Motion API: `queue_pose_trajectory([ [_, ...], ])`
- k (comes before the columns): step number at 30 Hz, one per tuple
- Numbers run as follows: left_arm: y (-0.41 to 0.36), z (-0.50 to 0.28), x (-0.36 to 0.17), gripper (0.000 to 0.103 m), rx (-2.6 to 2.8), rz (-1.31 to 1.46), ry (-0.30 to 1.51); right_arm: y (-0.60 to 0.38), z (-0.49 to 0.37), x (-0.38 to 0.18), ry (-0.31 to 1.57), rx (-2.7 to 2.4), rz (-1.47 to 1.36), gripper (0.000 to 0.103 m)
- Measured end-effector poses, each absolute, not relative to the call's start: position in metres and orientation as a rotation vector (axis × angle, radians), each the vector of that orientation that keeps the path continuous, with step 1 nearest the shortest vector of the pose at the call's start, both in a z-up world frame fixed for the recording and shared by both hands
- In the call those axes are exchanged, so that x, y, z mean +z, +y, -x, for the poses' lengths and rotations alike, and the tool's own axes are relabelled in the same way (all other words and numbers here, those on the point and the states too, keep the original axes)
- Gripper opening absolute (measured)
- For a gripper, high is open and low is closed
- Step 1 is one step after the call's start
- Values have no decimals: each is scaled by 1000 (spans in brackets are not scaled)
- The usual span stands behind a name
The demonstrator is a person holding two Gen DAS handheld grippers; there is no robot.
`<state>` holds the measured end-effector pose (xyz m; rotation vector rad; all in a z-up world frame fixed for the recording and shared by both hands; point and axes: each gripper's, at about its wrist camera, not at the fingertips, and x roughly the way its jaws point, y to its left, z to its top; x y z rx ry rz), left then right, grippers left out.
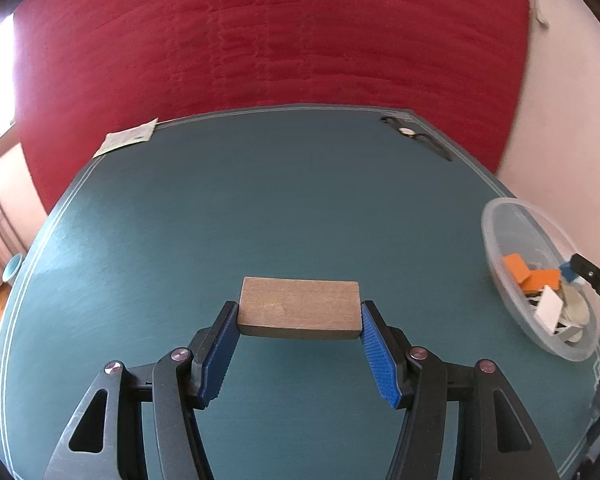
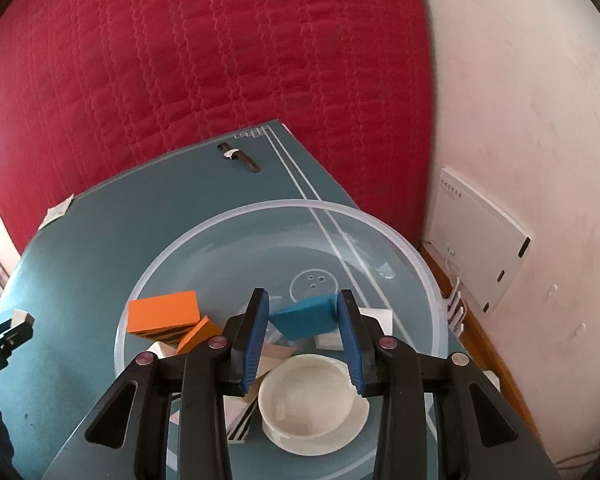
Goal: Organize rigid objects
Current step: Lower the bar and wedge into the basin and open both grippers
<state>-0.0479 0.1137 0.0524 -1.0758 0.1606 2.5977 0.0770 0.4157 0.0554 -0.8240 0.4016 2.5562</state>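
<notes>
A plain wooden block is clamped end to end between the blue pads of my left gripper, over the teal table. My right gripper is shut on a blue block, tilted and held over a clear plastic bowl. Inside the bowl lie two orange blocks, a white round cup and some white and striped pieces. In the left wrist view the bowl sits at the table's right edge with the right gripper's finger reaching into it.
A wristwatch lies near the table's far right corner and a paper packet at its far left edge. A red quilt hangs behind the table. To the right are a white wall and a white panel.
</notes>
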Motion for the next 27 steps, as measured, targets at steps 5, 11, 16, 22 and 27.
queue_pose_trajectory([
  [5, 137, 39, 61, 63, 2562, 1034, 195, 420, -86, 58, 406, 2571, 798, 37],
  [11, 166, 34, 69, 63, 2503, 1004, 220, 426, -104, 59, 420, 2569, 765, 37],
  [16, 192, 29, 75, 63, 2426, 983, 235, 433, -116, 56, 444, 2549, 757, 37],
  [22, 229, 21, 80, 63, 2327, 948, 259, 438, -125, 54, 481, 2538, 739, 37],
  [27, 258, 17, 81, 63, 2258, 927, 283, 436, -128, 56, 471, 2552, 716, 37],
])
